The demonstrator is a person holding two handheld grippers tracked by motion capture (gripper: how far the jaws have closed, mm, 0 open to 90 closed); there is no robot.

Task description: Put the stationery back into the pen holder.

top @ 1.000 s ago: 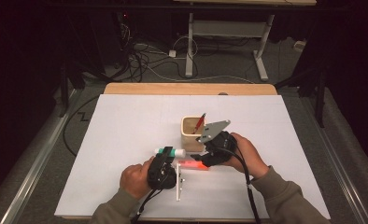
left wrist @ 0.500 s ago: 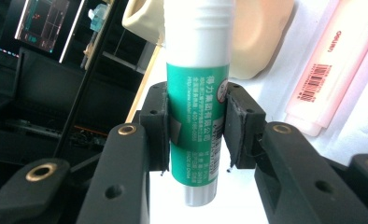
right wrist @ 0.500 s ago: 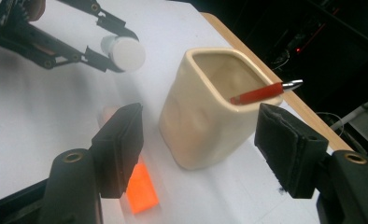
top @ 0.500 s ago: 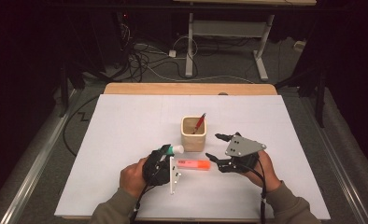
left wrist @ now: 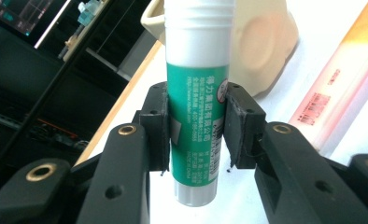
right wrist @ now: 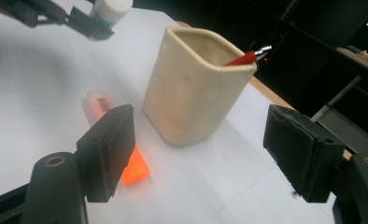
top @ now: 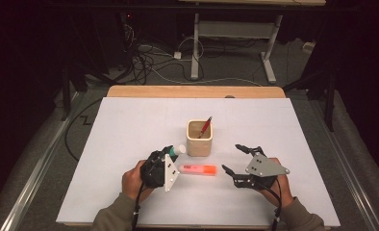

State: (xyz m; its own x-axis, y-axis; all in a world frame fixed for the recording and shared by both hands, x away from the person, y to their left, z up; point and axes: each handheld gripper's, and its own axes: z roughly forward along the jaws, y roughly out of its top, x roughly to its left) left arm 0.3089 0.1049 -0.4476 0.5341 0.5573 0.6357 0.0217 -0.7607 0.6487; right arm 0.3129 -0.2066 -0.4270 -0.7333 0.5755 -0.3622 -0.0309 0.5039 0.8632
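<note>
My left gripper (top: 170, 154) is shut on a green glue stick (left wrist: 197, 107) with a white cap, which it holds just left of the beige cup (top: 199, 138). A red pen (top: 206, 126) stands in that cup. An orange highlighter (top: 197, 169) lies flat on the white table in front of the cup. My right gripper (top: 232, 157) is to the right of the highlighter, apart from it. Its jaws have just been opening and nothing is between them. In the right gripper view the cup (right wrist: 196, 84) and the highlighter (right wrist: 135, 172) lie beyond the open gripper (right wrist: 203, 154).
The white tabletop (top: 130, 120) ends in a wooden strip (top: 192, 91) at the far edge. Beyond it, on the dark floor, are cables and a desk frame (top: 231, 43). Bare surface stretches on both sides of the hands.
The right gripper has drawn away from above the highlighter, to the right and lower, and its jaws have spread wider. The highlighter stays on the table. The left gripper has barely shifted.
</note>
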